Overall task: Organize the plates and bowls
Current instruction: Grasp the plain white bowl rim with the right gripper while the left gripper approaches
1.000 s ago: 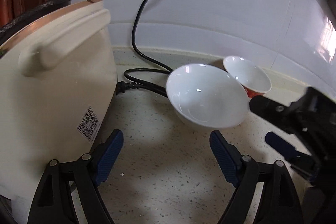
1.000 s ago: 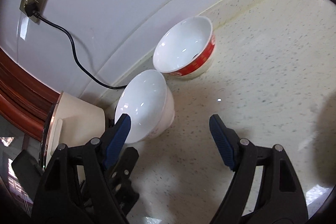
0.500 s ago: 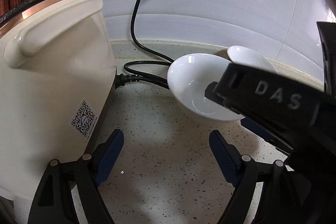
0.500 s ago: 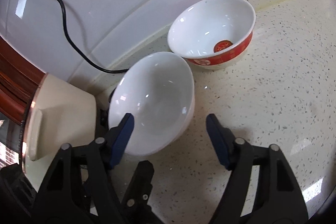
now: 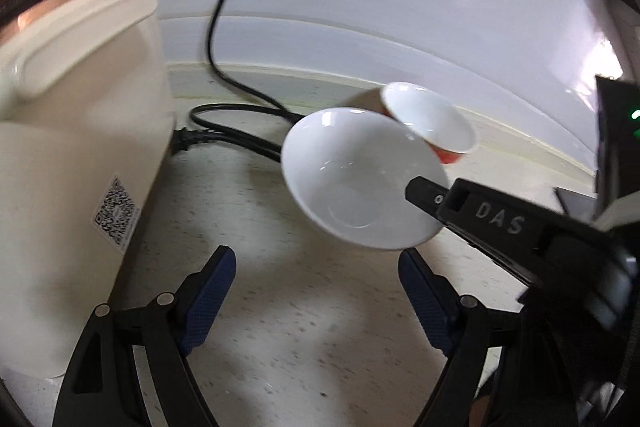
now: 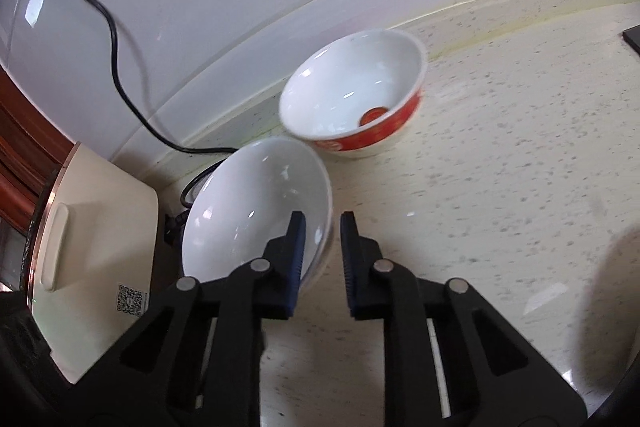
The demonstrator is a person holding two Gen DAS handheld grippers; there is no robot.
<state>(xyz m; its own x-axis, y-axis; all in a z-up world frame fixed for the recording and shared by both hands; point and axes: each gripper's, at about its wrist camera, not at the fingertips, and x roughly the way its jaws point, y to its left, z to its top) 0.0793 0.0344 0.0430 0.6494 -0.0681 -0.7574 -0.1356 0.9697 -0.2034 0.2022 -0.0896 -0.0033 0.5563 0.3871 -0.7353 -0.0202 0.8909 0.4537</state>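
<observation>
Speckled cream countertop (image 6: 500, 187) runs to a white tiled wall, and on it the white bowl (image 6: 256, 211) sits tipped beside the red-banded bowl (image 6: 352, 95), almost touching it. The right gripper (image 6: 322, 247) has just been closing — its jaws now pinch the white bowl's near rim, one finger inside, one outside. A steady, level lift should carry it into the red-banded bowl without knocking that rim. The left gripper (image 5: 316, 291) hangs wide open, holding nothing, near the cream cooker (image 5: 80, 147). A second ago the right jaws stood wide, short of the bowl.
</observation>
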